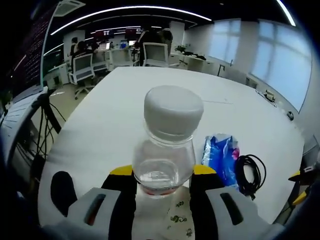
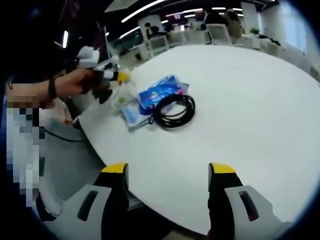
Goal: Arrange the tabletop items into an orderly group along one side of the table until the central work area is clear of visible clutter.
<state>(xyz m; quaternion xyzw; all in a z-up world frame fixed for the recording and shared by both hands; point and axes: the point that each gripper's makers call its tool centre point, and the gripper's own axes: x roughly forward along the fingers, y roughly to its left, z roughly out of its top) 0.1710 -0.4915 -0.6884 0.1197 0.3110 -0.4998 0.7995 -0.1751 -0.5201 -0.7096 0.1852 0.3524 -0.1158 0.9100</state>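
- Left gripper is clamped on a clear bottle with a white cap; yellow-tipped jaws sit on either side of the bottle's lower body, low over the near edge of the table.
- Under the bottle there is something flat with a small printed pattern, maybe a wipe or napkin; can't tell what it is.
- Just right of the bottle in the left gripper view: blue packet, then a coiled black cable touching or nearly touching it.
- Right gripper view backs this up: left gripper held by a hand at the table edge, with the bottle, a pale flat pack, the blue packet and the cable clustered together there.
- Right gripper is released, jaws spread with nothing between them, hovering off the near edge of the table, well apart from the cluster.
- Progress call: mostly done. All visible items are already bunched along one side; the centre and far part of the table look bare in both views.
- Left to do, as I read it: set the bottle down upright beside the packet and let go, maybe tidy the cable against the group.
- Risk: the bottle is close to the edge, so it wants to go down inboard.
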